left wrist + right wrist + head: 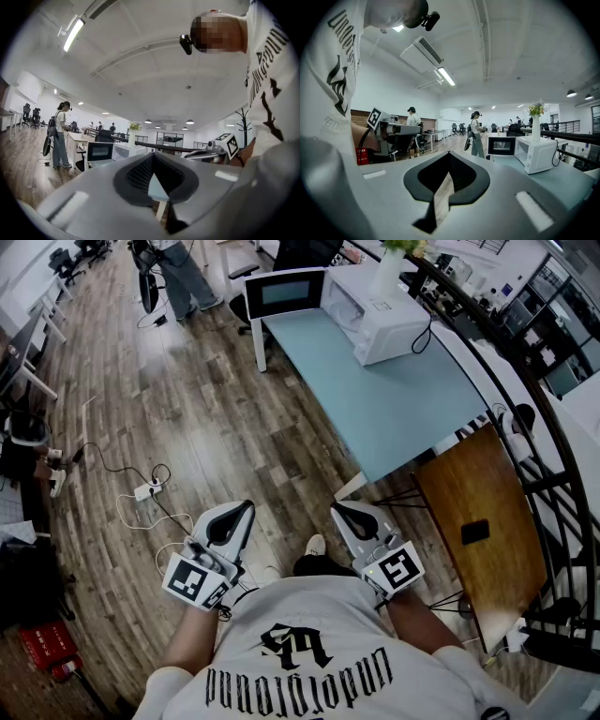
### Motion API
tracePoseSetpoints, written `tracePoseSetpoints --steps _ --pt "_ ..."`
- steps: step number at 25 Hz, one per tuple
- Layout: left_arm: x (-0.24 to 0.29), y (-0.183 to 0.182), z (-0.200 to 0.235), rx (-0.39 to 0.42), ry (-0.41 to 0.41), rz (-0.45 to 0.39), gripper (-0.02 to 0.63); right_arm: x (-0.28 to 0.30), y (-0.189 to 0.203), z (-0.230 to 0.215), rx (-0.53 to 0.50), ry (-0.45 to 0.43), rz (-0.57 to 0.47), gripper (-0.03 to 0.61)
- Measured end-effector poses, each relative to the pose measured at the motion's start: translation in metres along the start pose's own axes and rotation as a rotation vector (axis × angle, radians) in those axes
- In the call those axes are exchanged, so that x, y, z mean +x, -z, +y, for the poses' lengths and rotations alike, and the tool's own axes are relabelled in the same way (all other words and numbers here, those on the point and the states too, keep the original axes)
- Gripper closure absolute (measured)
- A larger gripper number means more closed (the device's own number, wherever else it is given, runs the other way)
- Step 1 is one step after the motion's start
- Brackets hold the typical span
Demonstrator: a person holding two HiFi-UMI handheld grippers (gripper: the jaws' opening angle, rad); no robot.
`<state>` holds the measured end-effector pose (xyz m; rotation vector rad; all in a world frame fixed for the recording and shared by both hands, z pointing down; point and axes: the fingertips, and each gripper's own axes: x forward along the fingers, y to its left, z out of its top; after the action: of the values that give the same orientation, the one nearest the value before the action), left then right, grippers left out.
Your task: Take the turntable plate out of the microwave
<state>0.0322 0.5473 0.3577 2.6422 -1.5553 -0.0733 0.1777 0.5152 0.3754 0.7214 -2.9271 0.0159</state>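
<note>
The white microwave (382,313) stands at the far end of a pale blue table (403,409). Its door (284,292) hangs open to the left, and a vase (388,268) stands on top. The turntable plate is not visible in any view. Both grippers are held close to my body, far from the microwave. My left gripper (246,507) and right gripper (338,509) are shut and hold nothing. In the left gripper view the jaws (153,158) meet, with the microwave (127,151) small beyond them. In the right gripper view the jaws (450,155) also meet, and the microwave (537,153) sits at right.
A wooden side table (480,531) stands at my right beside a black railing (553,437). A power strip with cables (147,490) lies on the wood floor at left. A person (183,277) stands far off near the table's end. A red box (45,648) sits at lower left.
</note>
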Motion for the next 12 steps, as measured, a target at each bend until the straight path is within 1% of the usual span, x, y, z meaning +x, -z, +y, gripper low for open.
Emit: tracePoseSetpoints --steps 5,12 --pt "0.043 -0.004 0.006 0.011 -0.008 -0.008 0.565 0.007 -0.003 -0.041 -0.008 -0.016 -0.004 0.575" --pt "0.095 -0.012 0.01 0.04 -0.039 -0.012 0.565 0.016 -0.011 -0.094 -0.01 -0.083 -0.019 0.575"
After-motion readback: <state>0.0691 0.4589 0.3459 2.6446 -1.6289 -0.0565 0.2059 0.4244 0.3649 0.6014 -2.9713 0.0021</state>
